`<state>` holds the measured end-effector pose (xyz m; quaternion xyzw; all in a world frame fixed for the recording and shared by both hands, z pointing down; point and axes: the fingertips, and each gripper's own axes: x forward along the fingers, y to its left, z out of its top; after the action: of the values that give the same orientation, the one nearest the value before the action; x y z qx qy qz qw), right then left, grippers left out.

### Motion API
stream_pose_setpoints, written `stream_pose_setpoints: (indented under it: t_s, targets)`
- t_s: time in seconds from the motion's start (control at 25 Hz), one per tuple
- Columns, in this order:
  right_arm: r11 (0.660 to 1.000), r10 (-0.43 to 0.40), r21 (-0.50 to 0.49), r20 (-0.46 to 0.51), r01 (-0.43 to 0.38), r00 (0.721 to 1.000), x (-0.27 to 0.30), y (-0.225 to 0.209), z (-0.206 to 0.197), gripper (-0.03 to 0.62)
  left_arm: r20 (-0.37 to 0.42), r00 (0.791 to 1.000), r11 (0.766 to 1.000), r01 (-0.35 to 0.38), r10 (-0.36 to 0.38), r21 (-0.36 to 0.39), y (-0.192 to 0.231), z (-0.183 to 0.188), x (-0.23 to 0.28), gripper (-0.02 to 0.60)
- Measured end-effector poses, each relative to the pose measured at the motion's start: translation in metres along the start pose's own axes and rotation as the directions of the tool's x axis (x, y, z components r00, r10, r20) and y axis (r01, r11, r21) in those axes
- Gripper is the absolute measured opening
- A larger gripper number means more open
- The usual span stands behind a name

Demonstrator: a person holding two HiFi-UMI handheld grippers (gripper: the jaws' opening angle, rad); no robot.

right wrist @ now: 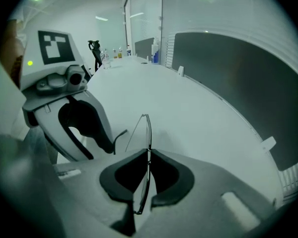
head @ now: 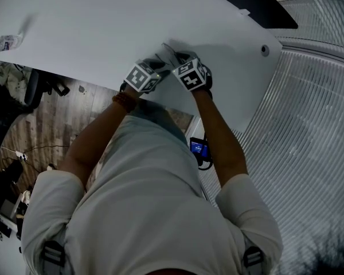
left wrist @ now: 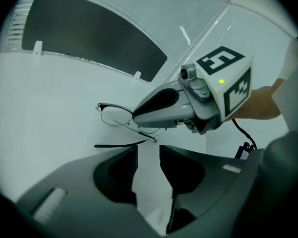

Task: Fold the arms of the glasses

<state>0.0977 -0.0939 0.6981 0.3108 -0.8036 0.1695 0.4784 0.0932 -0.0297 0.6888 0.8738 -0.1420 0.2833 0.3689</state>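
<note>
Thin dark-rimmed glasses point(left wrist: 115, 116) stand on the white table point(head: 103, 27). My right gripper point(right wrist: 148, 158) is shut on the glasses' front frame point(right wrist: 147, 133), which shows edge-on between its jaws. One arm point(left wrist: 120, 145) sticks out towards my left gripper point(left wrist: 148, 158). The left gripper is open with nothing between its jaws, just short of that arm's tip. In the head view both grippers, left point(head: 159, 62) and right point(head: 178, 59), meet near the table's front edge and hide most of the glasses.
A crumpled wrapper point(head: 7, 42) lies at the far left of the table. A round grommet point(head: 265, 50) sits near the table's right end. A dark panel point(left wrist: 89, 33) runs along the far side. A person point(right wrist: 96, 53) stands far off past the table's end.
</note>
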Motion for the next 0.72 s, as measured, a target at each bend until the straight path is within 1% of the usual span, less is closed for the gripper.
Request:
stream_pose_setpoints:
  t_s: [0.28, 0.36, 0.44, 0.56, 0.72]
  targets:
    - [0.995, 0.002, -0.099, 0.005, -0.001, 1.0, -0.005, 0.018, 0.004, 0.02, -0.001, 1.0, 1.0, 0.0, 0.0, 0.02, 0.007, 0.011, -0.001, 0.144]
    - [0.991, -0.018, -0.135, -0.001, 0.018, 1.0, -0.006, 0.019, 0.004, 0.02, -0.007, 1.0, 1.0, 0.011, -0.011, 0.024, 0.004, 0.01, -0.001, 0.144]
    - [0.98, -0.053, -0.19, -0.009, 0.05, 0.999, -0.006, 0.017, 0.003, 0.018, -0.006, 1.0, 0.999, 0.012, -0.012, 0.03, 0.003, 0.011, -0.005, 0.144]
    - [0.95, -0.112, -0.296, -0.015, 0.103, 0.994, -0.002, 0.017, 0.0, 0.018, 0.004, 1.0, 1.0, 0.007, -0.007, 0.029, 0.003, 0.01, -0.016, 0.144]
    - [0.89, -0.182, -0.424, 0.012, 0.17, 0.983, 0.0, 0.02, -0.008, 0.018, 0.005, 1.0, 1.0, 0.013, -0.013, 0.018, -0.006, -0.003, -0.031, 0.141]
